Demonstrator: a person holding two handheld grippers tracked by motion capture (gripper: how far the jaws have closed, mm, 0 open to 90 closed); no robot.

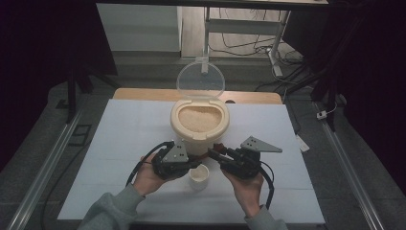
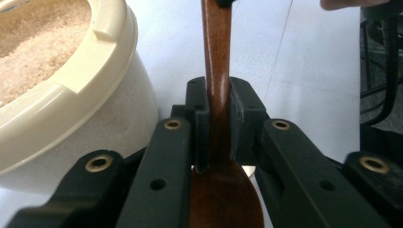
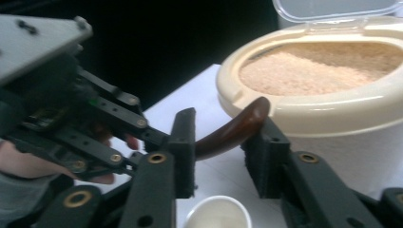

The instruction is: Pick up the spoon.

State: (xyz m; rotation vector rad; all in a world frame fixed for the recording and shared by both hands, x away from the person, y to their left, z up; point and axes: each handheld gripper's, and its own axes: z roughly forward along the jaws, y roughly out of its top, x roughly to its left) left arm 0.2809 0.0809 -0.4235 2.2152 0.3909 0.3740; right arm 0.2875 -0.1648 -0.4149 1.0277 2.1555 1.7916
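The left gripper [image 2: 219,114] was clamped on the wooden spoon [image 2: 217,71] at its neck. The right gripper [image 3: 223,152] stood released around the handle tip. Stiff, light and slick: grip the handle mid-length.

You were in a lab-style recording setup: white-covered desk [image 1: 119,143] boxed in by dark curtains [image 1: 43,57], metal floor rails [image 1: 40,177], loose cables [image 1: 239,45] behind.
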